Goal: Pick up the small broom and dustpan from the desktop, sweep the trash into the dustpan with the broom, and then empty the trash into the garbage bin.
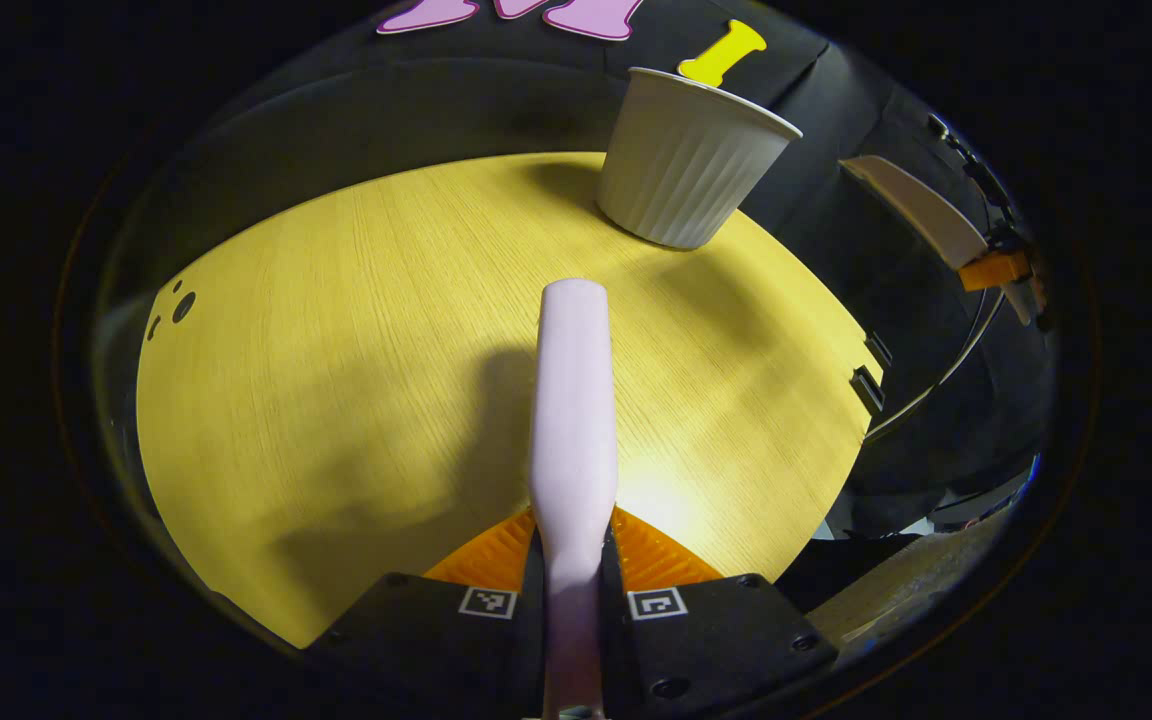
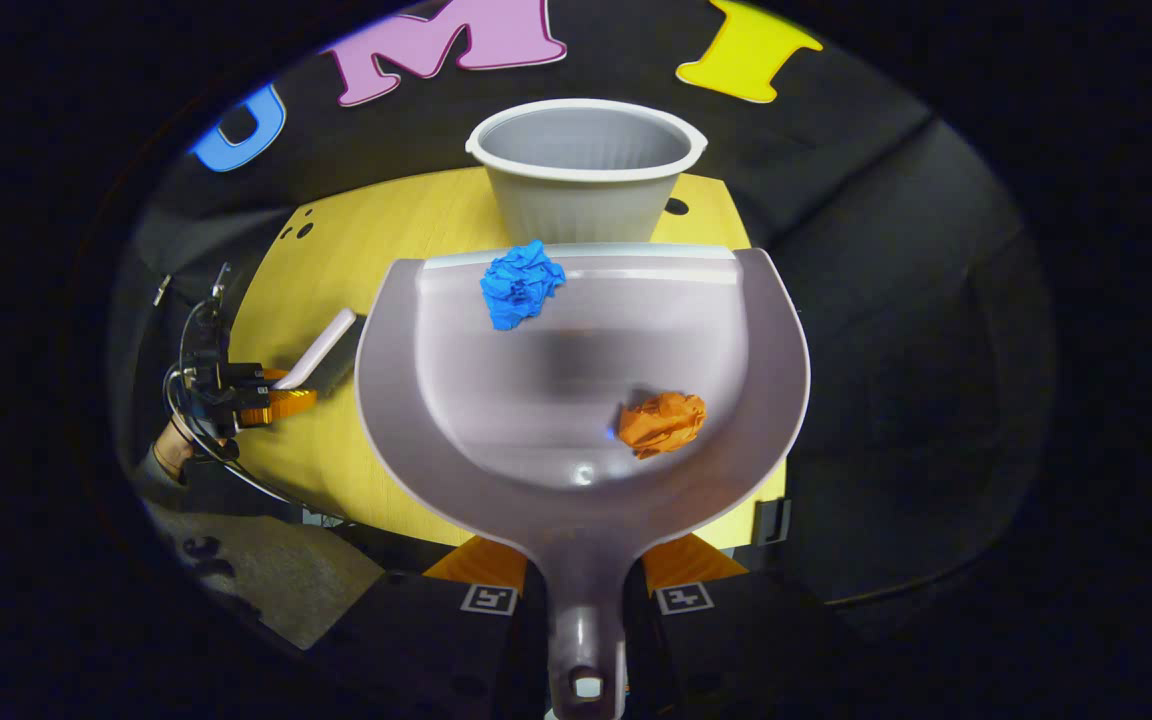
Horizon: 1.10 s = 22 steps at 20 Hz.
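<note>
Sweeping is complete: the right gripper [image 2: 584,600], clamped on the dustpan [image 2: 576,400] handle, holds blue wad [image 2: 521,284] and orange wad [image 2: 663,423] near the garbage bin [image 2: 586,175], emptying remains, left gripper [image 1: 576,590] clamps the broom [image 1: 573,420].

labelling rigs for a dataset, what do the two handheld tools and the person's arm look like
Each tool, left and right, has a black blocky body with screw heads and a pair of small square black-and-white markers. In the right gripper view, the left tool trails thin looping black cables, and a grey sleeve cuff covers the person's wrist.
</note>
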Each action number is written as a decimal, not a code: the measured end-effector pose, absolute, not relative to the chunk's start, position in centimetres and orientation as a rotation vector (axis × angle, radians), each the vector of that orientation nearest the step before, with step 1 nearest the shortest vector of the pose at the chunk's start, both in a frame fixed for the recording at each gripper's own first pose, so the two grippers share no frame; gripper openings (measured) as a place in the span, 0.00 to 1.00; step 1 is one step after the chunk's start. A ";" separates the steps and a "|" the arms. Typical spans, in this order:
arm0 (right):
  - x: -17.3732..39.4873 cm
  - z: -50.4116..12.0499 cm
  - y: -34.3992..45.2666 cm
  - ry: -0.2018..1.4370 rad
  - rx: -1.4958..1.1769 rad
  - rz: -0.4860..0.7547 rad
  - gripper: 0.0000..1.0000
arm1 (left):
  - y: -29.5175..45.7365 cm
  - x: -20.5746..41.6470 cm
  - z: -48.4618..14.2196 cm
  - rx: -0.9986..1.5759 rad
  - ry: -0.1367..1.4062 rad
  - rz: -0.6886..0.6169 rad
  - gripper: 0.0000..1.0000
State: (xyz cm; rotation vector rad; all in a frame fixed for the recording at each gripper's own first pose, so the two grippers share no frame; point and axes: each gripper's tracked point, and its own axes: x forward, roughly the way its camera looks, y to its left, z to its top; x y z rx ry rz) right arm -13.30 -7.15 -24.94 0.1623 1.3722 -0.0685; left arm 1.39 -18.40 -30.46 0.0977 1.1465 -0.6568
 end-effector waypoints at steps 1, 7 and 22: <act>-12.9 -24.3 -7.3 1.372 0.173 -0.071 0.35 | -18.3 1.5 -30.5 0.091 1.150 -0.658 0.26; -6.6 -21.5 -12.2 1.361 0.136 -0.141 0.35 | -18.3 1.9 -30.5 0.105 1.168 -0.665 0.26; 3.4 -22.7 -18.8 1.638 -0.222 -0.093 0.35 | -18.3 2.1 -30.4 0.051 1.209 -0.594 0.26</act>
